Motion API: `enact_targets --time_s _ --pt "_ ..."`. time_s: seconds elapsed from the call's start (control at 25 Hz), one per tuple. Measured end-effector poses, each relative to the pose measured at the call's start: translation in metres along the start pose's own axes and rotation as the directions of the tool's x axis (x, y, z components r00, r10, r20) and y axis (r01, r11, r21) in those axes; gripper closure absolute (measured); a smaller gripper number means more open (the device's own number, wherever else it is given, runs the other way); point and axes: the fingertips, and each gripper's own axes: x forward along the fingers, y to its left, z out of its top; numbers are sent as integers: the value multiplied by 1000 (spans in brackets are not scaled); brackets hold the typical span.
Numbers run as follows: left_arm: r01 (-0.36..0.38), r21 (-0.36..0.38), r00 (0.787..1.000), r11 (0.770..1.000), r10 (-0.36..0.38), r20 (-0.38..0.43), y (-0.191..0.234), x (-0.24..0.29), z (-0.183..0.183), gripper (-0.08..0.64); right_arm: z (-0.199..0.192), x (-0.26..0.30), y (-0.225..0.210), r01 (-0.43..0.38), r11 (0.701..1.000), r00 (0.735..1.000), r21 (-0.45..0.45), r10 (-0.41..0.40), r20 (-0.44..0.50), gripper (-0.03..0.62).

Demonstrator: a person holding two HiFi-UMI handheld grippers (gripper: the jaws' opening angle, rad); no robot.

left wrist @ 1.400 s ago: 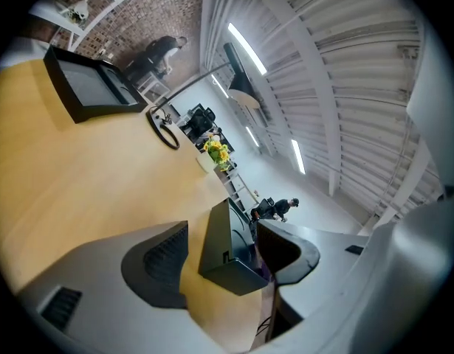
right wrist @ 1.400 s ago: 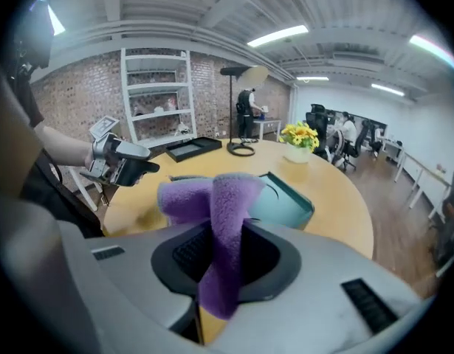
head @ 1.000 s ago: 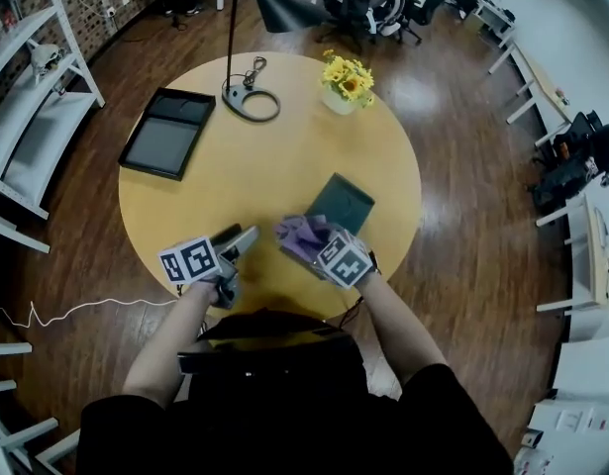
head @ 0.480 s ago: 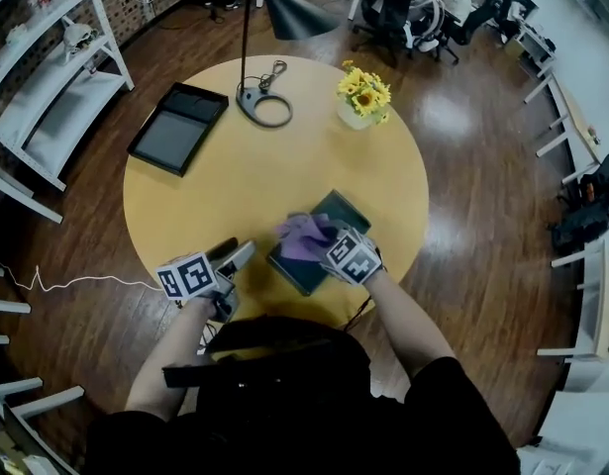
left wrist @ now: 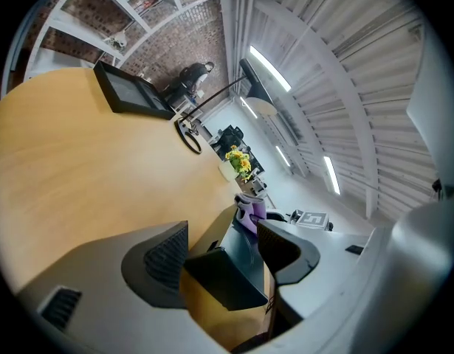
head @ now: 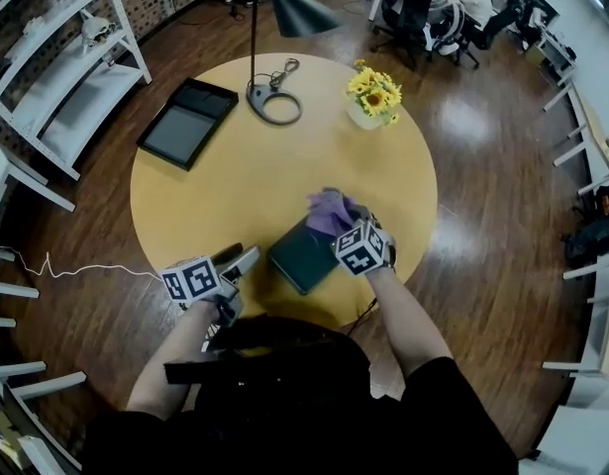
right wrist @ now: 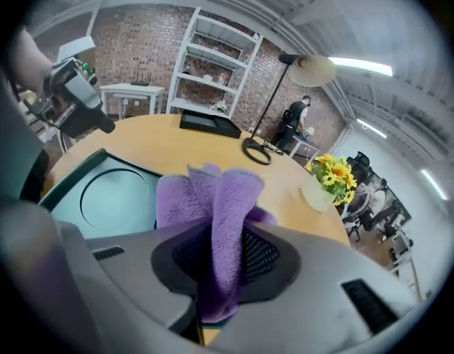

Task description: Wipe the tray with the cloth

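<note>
A dark green tray (head: 302, 257) lies on the near part of the round yellow table (head: 235, 186). My right gripper (head: 346, 228) is shut on a purple cloth (head: 331, 210), which rests at the tray's far right end. In the right gripper view the cloth (right wrist: 215, 198) is pinched between the jaws of the right gripper (right wrist: 215, 260), with the tray (right wrist: 101, 198) to the left below it. My left gripper (head: 243, 261) stands open and empty just left of the tray's near corner. That corner (left wrist: 223, 280) shows ahead of the left gripper (left wrist: 225, 245).
A black tray (head: 187, 122) sits at the table's far left edge. A lamp base with its cable (head: 274, 102) and a vase of yellow flowers (head: 373, 95) stand at the back. White shelves (head: 56, 77) are off to the left, beyond the table.
The right gripper has carried the cloth across the tray, from its near left part to its far right end. The left gripper has stayed beside the tray.
</note>
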Motion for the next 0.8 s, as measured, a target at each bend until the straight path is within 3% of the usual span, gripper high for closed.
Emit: enact_targets --time_s 0.12,0.24,0.32,0.44,0.48,0.52,0.64,0.8 --pt "5 13 1000 1000 -4 -22 1 2 -1 284 3 -14 -4 37 997 999 71 -37 -3 518" --pt "18 4 999 1000 -18 -37 3 7 -3 284 1 -31 12 -81 970 995 227 64 78 518" --pt "32 -4 998 999 -32 -49 3 11 -4 284 12 -45 37 -272 907 958 321 222 184 518" --pt "54 -4 996 999 -54 -75 1 14 -7 284 38 -69 86 -549 742 832 384 445 331 518" --pt "61 -4 994 998 -61 -86 -1 15 -8 284 41 -75 100 -591 711 804 381 482 348 518" --pt "68 -2 993 998 -68 -98 -2 16 -9 284 41 -79 112 -608 701 792 373 503 345 518" --pt "87 3 988 996 -86 -132 -5 19 -13 284 24 -79 143 -595 724 803 348 536 259 518" --pt "97 -3 984 995 -97 -150 -2 18 -16 284 3 -74 163 -544 800 839 252 515 176 518"
